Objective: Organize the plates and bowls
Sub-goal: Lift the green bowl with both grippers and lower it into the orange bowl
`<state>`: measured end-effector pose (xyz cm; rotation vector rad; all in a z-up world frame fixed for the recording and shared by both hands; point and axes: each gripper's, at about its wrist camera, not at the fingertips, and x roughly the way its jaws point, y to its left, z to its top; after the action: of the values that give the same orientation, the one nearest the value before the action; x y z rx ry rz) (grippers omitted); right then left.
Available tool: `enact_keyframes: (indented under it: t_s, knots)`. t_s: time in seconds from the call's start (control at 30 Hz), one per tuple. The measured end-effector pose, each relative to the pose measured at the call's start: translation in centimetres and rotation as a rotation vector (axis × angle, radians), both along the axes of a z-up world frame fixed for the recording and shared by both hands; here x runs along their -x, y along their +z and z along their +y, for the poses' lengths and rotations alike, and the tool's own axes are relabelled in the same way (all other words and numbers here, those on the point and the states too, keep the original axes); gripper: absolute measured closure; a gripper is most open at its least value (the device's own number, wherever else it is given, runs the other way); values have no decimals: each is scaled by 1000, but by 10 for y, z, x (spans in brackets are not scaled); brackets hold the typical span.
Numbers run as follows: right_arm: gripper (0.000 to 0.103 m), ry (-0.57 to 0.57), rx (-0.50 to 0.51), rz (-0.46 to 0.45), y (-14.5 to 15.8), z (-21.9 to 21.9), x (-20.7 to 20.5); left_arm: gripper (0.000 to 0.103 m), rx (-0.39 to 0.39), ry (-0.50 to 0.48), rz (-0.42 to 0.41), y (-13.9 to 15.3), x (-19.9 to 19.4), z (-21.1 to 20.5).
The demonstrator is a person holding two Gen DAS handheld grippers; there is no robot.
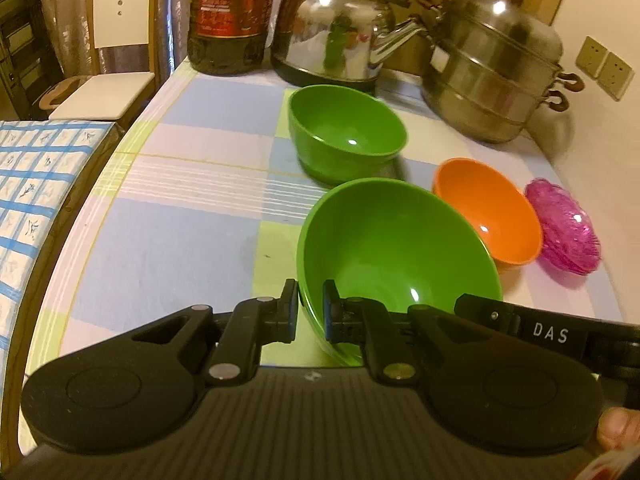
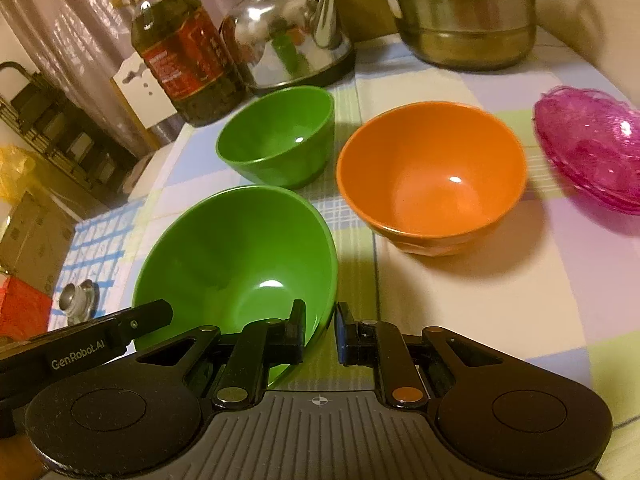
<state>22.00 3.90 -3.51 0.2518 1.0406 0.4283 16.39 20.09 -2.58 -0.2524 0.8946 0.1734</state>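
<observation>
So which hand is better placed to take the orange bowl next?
Right. The orange bowl sits just ahead of the right gripper; from the left gripper it lies beyond the large green bowl both straddle.

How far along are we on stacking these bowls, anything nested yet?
Nothing is nested yet. In hand: both tongs, left and right, pinch opposite rims of the large green bowl, which looks tilted. Left to do: the small green bowl, the orange bowl and the pink dish each sit apart on the tablecloth.
</observation>
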Motion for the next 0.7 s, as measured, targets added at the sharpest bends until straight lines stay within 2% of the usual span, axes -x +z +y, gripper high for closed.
enact_keyframes:
  t_s: [0.33, 0.7]
  knots:
    - [88, -45, 19, -65, 40, -41, 17, 92, -7, -69, -56, 32, 0, -43]
    - [89, -128, 19, -105, 59, -78, -9, 92, -5, -154, -90, 48, -47, -73]
